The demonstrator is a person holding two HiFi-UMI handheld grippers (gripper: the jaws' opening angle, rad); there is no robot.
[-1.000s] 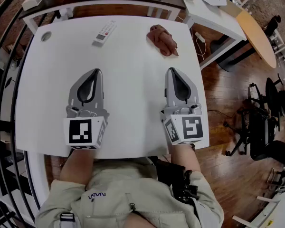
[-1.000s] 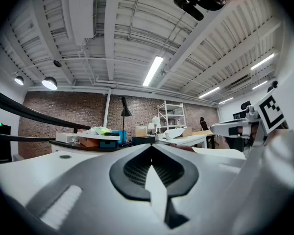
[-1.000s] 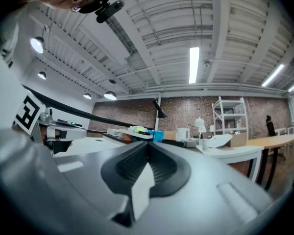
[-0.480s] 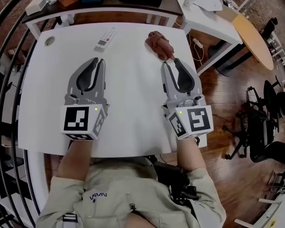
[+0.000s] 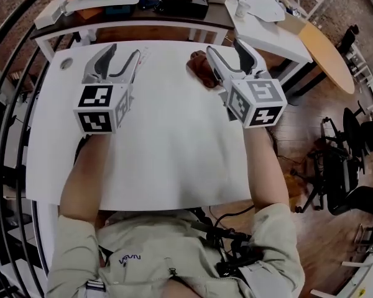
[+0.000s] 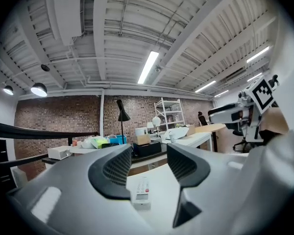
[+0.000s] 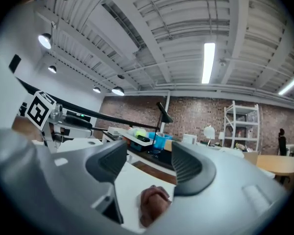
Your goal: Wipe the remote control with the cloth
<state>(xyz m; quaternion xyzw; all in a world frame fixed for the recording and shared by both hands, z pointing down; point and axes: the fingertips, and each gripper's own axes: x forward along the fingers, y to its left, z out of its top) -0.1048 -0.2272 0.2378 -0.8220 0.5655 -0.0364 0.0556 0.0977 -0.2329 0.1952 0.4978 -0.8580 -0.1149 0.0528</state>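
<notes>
While both pairs of jaws have just been opening, left gripper [image 5: 123,51] stands half apart with nothing between, white rectangular plastic remote control [image 6: 143,192] lying on white table [image 5: 174,141] beneath its tips, right gripper [image 5: 225,47] likewise apart and empty over crumpled reddish-brown cloth [image 5: 199,72], both hands held level, forearms extended.

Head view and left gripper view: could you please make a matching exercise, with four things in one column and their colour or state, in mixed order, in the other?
Things
1. remote control
2. cloth
3. table
4. desk lamp

Colour or state
A. reddish-brown, crumpled
B. black, upright, beyond the table
C. white, with buttons, one of them red
D. white, broad, with things lying on it

Pairs: 1-C, 2-A, 3-D, 4-B
</notes>
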